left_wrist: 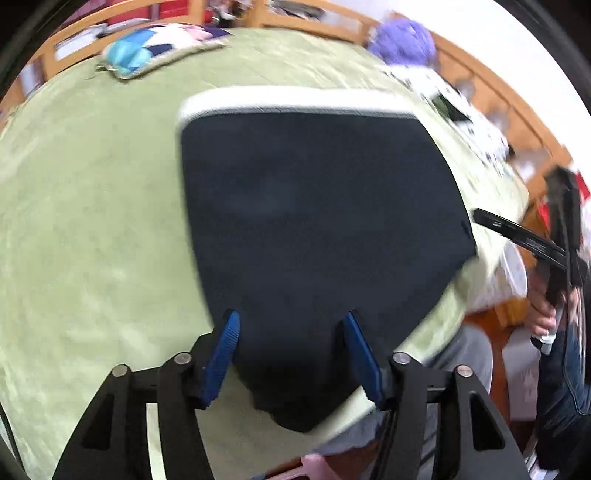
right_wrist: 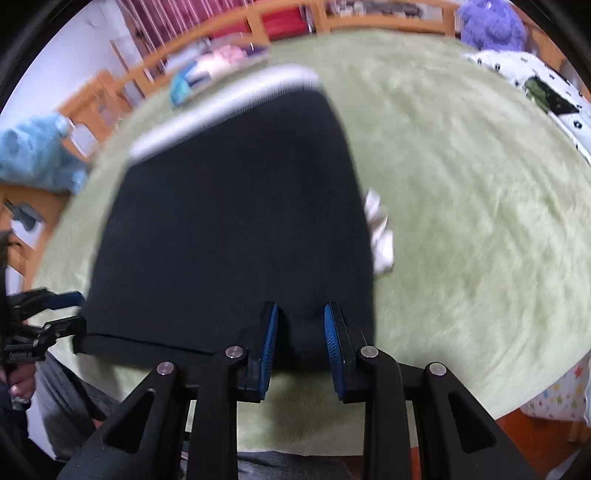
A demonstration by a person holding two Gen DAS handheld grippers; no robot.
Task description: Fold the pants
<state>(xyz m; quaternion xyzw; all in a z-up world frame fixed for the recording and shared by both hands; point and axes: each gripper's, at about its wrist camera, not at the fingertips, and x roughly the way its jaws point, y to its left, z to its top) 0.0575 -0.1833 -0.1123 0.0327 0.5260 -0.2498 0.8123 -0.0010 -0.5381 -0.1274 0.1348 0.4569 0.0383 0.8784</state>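
Dark navy pants (left_wrist: 317,221) with a white waistband (left_wrist: 295,98) lie folded on the green bed cover; they also show in the right wrist view (right_wrist: 229,229), with a white pocket lining (right_wrist: 380,229) sticking out at their right side. My left gripper (left_wrist: 291,325) is open, its blue pads astride the near corner of the pants. My right gripper (right_wrist: 300,317) is open with a narrower gap, its pads over the near right corner of the pants. Neither visibly clamps the cloth. The frames are blurred by motion.
The green cover (left_wrist: 92,221) spreads wide around the pants. A patterned pillow (left_wrist: 155,48) lies at the far side. A purple plush (left_wrist: 402,40) and a white printed blanket (right_wrist: 535,81) sit near the wooden bed rail (right_wrist: 258,18). A blue cloth (right_wrist: 37,155) hangs at the left.
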